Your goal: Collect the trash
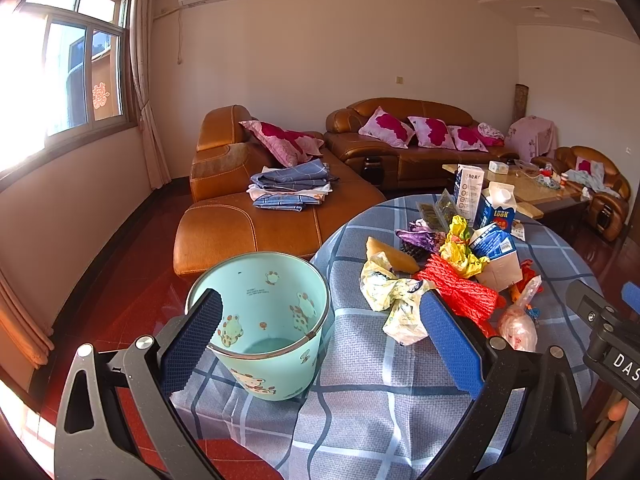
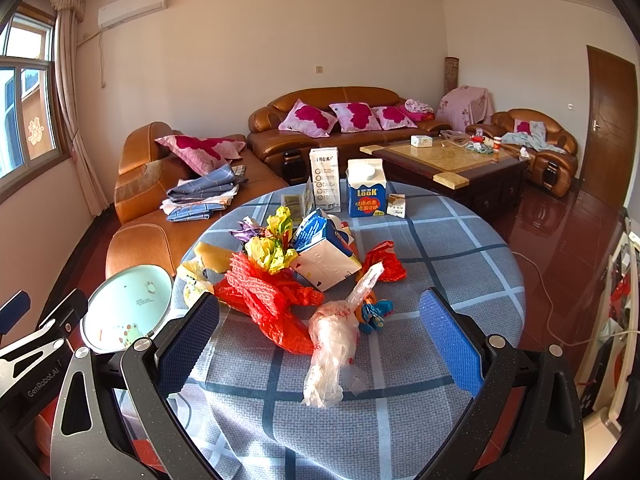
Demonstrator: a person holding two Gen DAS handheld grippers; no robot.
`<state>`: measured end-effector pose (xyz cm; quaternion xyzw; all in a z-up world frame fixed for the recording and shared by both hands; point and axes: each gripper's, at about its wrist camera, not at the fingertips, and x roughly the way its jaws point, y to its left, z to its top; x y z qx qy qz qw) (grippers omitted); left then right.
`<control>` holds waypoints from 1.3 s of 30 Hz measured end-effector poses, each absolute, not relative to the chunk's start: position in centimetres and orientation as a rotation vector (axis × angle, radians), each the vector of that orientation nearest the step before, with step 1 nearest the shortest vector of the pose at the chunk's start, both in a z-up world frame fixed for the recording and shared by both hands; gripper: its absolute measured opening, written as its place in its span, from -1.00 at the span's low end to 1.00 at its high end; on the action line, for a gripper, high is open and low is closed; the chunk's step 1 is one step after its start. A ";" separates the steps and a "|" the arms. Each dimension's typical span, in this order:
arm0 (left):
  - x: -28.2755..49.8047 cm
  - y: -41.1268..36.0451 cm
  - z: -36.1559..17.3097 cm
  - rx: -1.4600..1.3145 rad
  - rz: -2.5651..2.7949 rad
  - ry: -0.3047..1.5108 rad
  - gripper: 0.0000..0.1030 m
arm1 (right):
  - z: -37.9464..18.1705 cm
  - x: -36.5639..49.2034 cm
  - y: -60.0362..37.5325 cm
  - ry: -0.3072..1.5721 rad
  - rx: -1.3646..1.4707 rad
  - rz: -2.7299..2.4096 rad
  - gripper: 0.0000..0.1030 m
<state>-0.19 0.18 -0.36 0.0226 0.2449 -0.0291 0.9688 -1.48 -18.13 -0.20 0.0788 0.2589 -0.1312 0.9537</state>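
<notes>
**Both grippers open over the trash pile**

My left gripper point(image 1: 320, 336) is spread wide, empty, framing the mint bin point(image 1: 264, 320) at the surface point(image 2: 460, 248) edge. My right gripper point(image 2: 320, 336) gapes too, straddling a clear plastic bag point(image 2: 332, 344) beside red netting point(image 2: 260, 288).

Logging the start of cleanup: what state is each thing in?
Bin: upright, empty.
Left gripper: open, empty.
Right gripper: open, empty.
Clear bag: crumpled, lying flat.
Red net: bunched.
Blue carton: upright.
Tipped carton: on its side.
</notes>
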 end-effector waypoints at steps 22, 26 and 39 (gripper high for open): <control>0.7 -0.3 -1.7 0.068 -0.060 0.538 0.88 | -1.3 -1.1 -18.7 0.538 0.185 -0.275 0.91; 1.3 -0.4 -2.4 0.060 -0.071 0.562 0.88 | -1.7 -1.3 -19.7 0.513 0.184 -0.300 0.91; 3.8 -0.4 -7.0 0.007 -0.109 0.687 0.87 | -7.8 1.1 -24.1 0.710 0.302 -0.264 0.50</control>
